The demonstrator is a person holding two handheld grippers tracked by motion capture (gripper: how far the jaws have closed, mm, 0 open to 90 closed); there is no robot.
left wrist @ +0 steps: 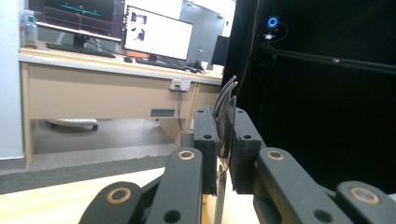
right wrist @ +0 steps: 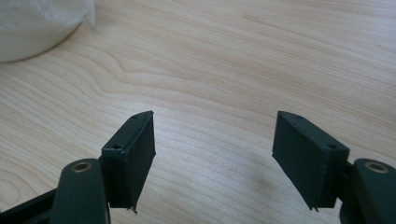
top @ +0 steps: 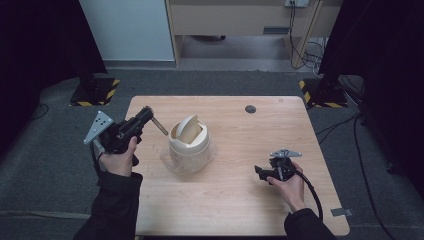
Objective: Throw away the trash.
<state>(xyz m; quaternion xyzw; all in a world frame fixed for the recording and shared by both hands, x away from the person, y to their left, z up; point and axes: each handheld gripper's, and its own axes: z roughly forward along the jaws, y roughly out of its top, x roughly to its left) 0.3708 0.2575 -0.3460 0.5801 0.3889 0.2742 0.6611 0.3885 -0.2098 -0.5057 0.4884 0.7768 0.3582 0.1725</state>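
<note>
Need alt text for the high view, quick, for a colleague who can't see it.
A cream swing-lid bin stands on a wooden table. The left hand-held gripper, shut on a thin flat piece, is beside the bin, while the right hand-held gripper rests open on the table.

1. Little bin (top: 189, 145) is cream all over, swing lid too.
2. Tabletop (top: 240, 200) is pale wood with wavy grain.
3. Both grippers, left gripper (top: 150, 119) and right gripper (top: 260, 171), are black with grey plates.
4. Stand bases (top: 95, 92) have yellow-black hazard stripes.
5. Floor (top: 45, 165) is dark grey carpet.
</note>
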